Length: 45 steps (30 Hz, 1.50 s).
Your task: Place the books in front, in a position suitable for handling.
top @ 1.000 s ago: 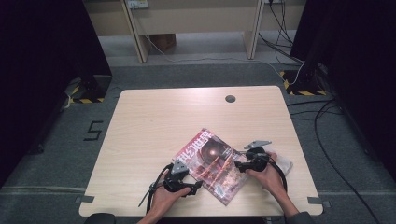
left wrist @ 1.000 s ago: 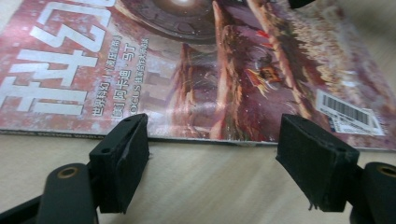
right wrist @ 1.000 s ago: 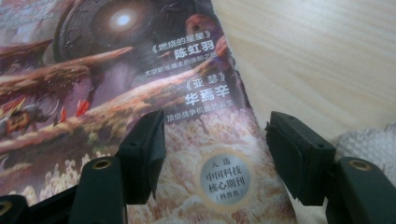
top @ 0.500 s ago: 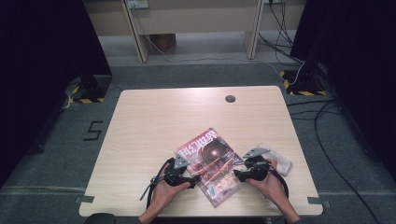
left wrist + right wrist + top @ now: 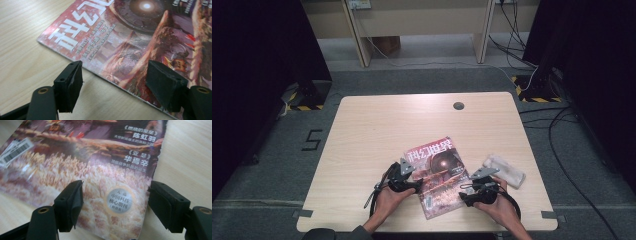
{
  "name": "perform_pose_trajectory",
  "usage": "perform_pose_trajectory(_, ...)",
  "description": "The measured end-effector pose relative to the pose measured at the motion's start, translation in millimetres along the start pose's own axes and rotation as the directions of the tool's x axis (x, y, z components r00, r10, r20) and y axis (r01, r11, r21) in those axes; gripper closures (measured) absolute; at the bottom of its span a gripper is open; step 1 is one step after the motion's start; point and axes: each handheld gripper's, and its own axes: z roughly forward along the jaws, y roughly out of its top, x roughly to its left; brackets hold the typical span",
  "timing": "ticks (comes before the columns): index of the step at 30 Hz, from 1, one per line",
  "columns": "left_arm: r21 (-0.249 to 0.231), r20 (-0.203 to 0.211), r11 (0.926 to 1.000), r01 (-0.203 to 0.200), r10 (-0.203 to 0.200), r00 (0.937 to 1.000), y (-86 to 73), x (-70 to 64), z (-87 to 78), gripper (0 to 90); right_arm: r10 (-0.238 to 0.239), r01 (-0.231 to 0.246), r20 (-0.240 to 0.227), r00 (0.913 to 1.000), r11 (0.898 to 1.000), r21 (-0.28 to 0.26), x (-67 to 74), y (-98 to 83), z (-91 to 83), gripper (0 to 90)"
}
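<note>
Magazine (image 5: 439, 175) lies flat and closed on the pale wooden surface (image 5: 377, 130), cover up, skewed so its title end points away from me and slightly left. It sits toward the near edge, right of centre.

My left claw (image 5: 412, 184) is at the magazine's left long edge, about midway down it. Released: the jaws stand apart with nothing pressed between the pads. In the left gripper view one pad (image 5: 72, 83) hangs over bare wood just beside the spine edge, the other over the printed cover; the magazine (image 5: 140, 42) edge runs across between them. I cannot tell whether the pads touch the paper.

My right claw (image 5: 468, 194) is at the lower right part of the magazine, near its corner. Also released, and its jaws have just been opening wider. In the right gripper view the magazine (image 5: 95, 167) corner lies between the two pads, with a round silver sticker (image 5: 119, 201) midway; the right pad (image 5: 163, 203) hangs over wood just off the paper's edge, and a barcode label (image 5: 16, 151) shows at upper left. No pad presses on the cover.

A crumpled white cloth (image 5: 504, 170) rests on the surface just right of the magazine, apart from it, near my right hand (image 5: 504, 212). A small dark round hole (image 5: 458, 106) marks the far side of the surface.
</note>
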Motion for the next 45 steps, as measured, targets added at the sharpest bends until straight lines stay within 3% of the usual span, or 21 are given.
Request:
perform_pose_trajectory(6, 0.003, 0.000, 1.0000, 0.003, -0.003, 1.0000, 0.2, 2.1, 0.0, 29.1, -0.010, 0.010, 0.002, 0.9999, 1.000, -0.007, 4.9, -2.1, -0.5, 27.2)
perform_pose_trajectory(10, -0.016, 0.011, 0.9994, 0.029, -0.029, 0.9995, -2.0, 3.0, 0.0, 28.9, -0.010, 0.010, -0.007, 0.9999, 1.000, -0.020, 2.9, -2.9, -0.6, 27.9)
perform_pose_trajectory(16, -0.022, 0.067, 0.9980, 0.060, -0.058, 0.9960, -8.7, -2.7, -12.2, 24.7, -0.004, 0.004, -0.001, 1.0000, 0.998, -0.063, -0.5, -3.6, -9.1, 29.4)
perform_pose_trajectory(21, -0.016, 0.115, 0.9981, 0.059, -0.057, 0.9918, -17.6, -13.9, -20.3, 22.7, 0.013, -0.014, -0.014, 0.9998, 0.998, -0.058, 0.0, -7.0, -9.6, 29.6)
perform_pose_trajectory(24, -0.016, 0.144, 0.9980, 0.061, -0.059, 0.9878, -20.2, -21.3, -24.2, 22.4, -0.001, 0.000, -0.015, 0.9999, 0.999, -0.045, 1.4, -7.7, -7.6, 29.9)
perform_pose_trajectory(32, 0.012, 0.150, 0.9999, 0.000, -0.001, 0.9887, -27.1, -34.9, -26.3, 22.4, -0.013, 0.013, -0.007, 0.9999, 0.999, -0.031, 5.2, -8.9, -5.1, 28.7)
perform_pose_trajectory(37, 0.016, 0.163, 0.9996, 0.023, -0.026, 0.9864, -26.5, -26.5, -24.0, 24.8, -0.026, 0.025, -0.012, 0.9996, 0.999, -0.026, 10.9, -9.9, -5.9, 28.2)
perform_pose_trajectory(41, 0.012, 0.130, 0.9999, -0.010, 0.008, 0.9915, -23.9, -21.6, -23.4, 25.9, -0.044, 0.044, -0.014, 0.9989, 0.999, -0.027, 16.2, -10.7, -5.6, 27.4)
perform_pose_trajectory(45, 0.016, 0.123, 0.9998, -0.014, 0.012, 0.9924, -21.3, -15.5, -21.1, 25.9, -0.049, 0.048, -0.013, 0.9987, 0.998, -0.026, 20.5, -10.7, -4.9, 25.7)
